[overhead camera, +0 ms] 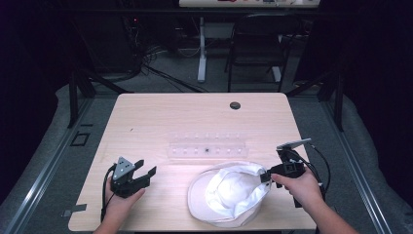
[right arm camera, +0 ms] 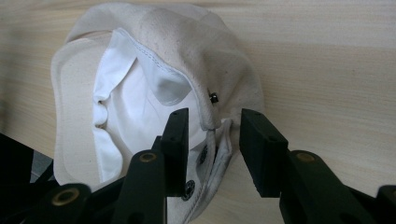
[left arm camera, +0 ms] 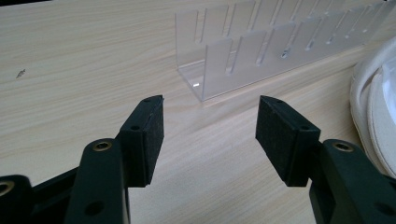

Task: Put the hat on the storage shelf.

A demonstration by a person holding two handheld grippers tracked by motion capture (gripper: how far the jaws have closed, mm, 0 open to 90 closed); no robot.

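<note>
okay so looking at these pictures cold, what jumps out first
A cream cap lying upside down at the table's near edge, white lining showing. The right gripper straddles its rim, pads not yet pressing. Behind it lies a clear slotted rack; the left gripper waits open.

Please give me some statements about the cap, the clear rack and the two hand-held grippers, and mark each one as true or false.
1. The white cap lies upside down, its inside showing. True.
2. The left hand-held gripper holds the clear slotted rack. False: its jaws are open and empty, short of the rack.
3. The right hand-held gripper has the cap's back edge between its jaws. True.
4. The rack stands on top of the cap. False: it stands on the table, behind the cap.
</note>
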